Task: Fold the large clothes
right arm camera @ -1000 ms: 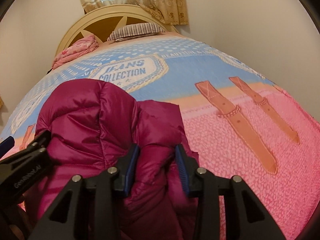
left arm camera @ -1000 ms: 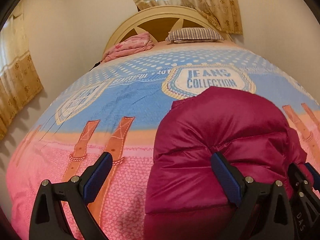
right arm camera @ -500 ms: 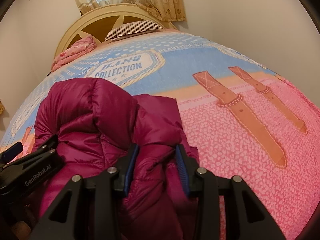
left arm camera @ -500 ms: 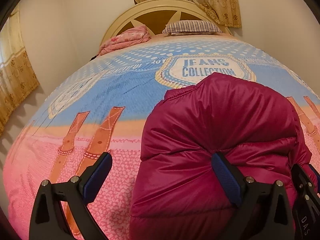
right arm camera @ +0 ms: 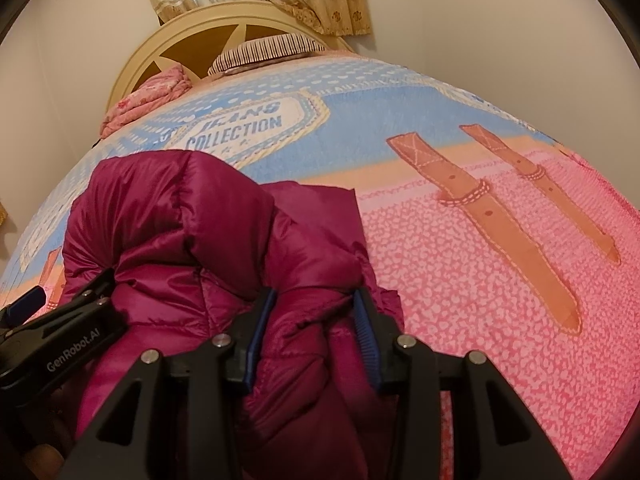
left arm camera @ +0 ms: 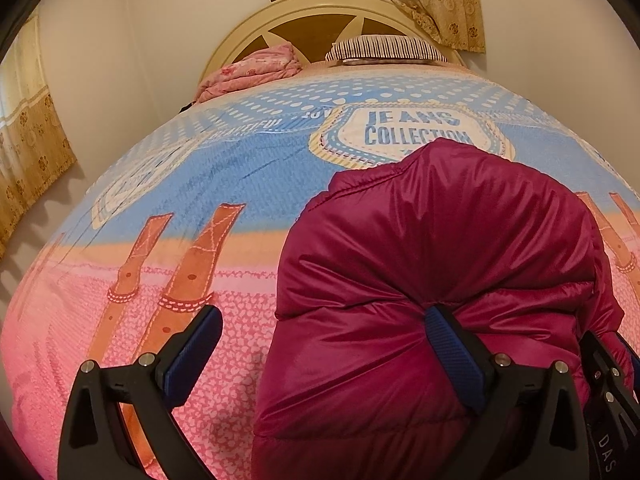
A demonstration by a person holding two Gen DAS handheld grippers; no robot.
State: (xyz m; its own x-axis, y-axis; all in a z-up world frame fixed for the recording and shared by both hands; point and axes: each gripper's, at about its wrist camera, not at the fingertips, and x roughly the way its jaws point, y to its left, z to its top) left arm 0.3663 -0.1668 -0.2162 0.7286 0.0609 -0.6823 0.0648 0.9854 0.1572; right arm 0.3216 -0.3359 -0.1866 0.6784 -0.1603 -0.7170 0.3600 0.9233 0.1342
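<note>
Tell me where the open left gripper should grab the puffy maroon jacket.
Judging by its pose, the left gripper should pinch the maroon jacket at its bulging left fold edge, coming in from the bedspread side; the right gripper already clamps the right edge.

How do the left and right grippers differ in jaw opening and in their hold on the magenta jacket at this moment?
The left gripper stands wide open; the right gripper is closed narrow. The left has only one finger pressed into the magenta jacket, the other over the bedspread; the right pinches a fold of jacket between both pads. Both have black frames and blue pads.
</note>
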